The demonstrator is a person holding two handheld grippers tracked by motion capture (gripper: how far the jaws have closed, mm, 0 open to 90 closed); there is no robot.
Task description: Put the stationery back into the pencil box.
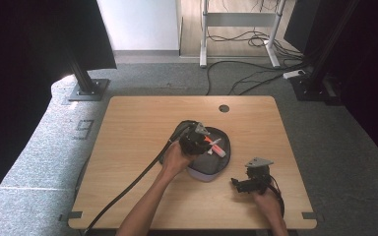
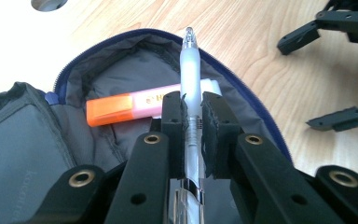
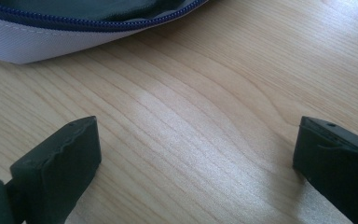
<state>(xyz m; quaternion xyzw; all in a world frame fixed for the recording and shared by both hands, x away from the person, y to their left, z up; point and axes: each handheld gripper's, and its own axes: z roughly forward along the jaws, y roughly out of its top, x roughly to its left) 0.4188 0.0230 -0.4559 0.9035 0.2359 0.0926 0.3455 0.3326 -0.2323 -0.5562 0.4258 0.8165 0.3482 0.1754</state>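
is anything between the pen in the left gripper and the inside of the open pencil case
Nothing visible blocks it. The left gripper is shut on the pen right above the pencil case, which is unzipped and spread open. An orange highlighter already lies inside, crosswise under the pen, with bare lining around it.

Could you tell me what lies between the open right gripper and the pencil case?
Only bare wooden table: in the right gripper view, the right gripper stands open over plain wood, with the pencil case beyond it. The high view agrees.
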